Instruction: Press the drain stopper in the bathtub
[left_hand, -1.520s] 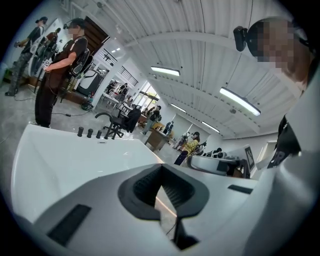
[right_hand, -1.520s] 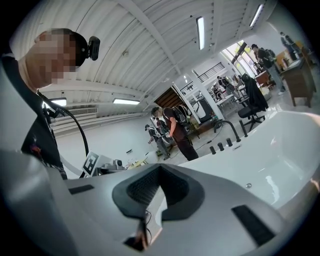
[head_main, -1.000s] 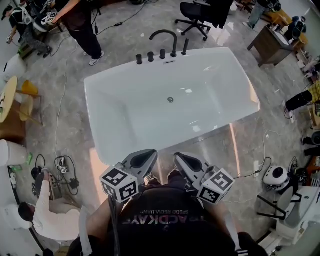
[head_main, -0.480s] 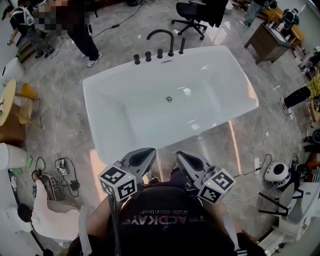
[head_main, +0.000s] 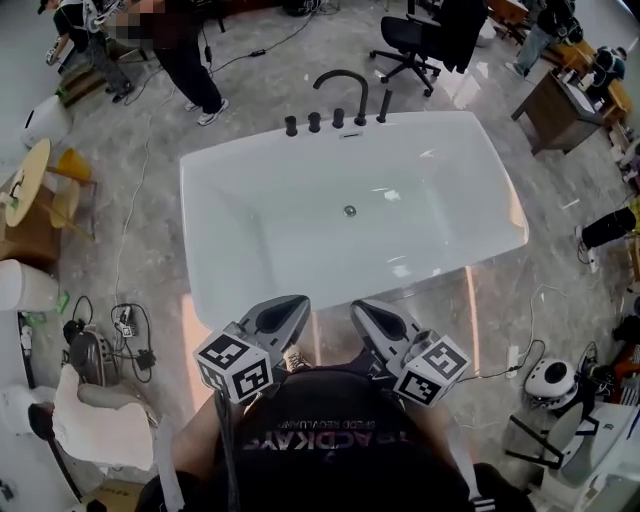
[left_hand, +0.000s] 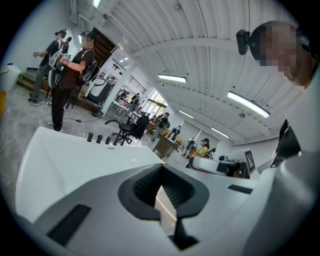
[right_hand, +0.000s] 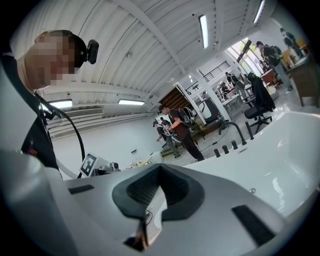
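Drain stopper (head_main: 349, 211) lies in plain sight at the middle of the white bathtub (head_main: 430, 122) floor, towards the far rim, where a black faucet (head_main: 341, 84) and a row of knobs (head_main: 314, 122) stand. The left gripper (head_main: 287, 316) and right gripper (head_main: 372, 318) hang outside the near rim, well apart from it. Both have their jaws pressed together on nothing.

The white bathtub (head_main: 440, 118) is rectangular with rounded corners and stands lengthwise from left to right on the floor. The drain stopper (head_main: 349, 211), a small round metallic disc, lies flat on its bottom, about midway across and nearer the far wall.
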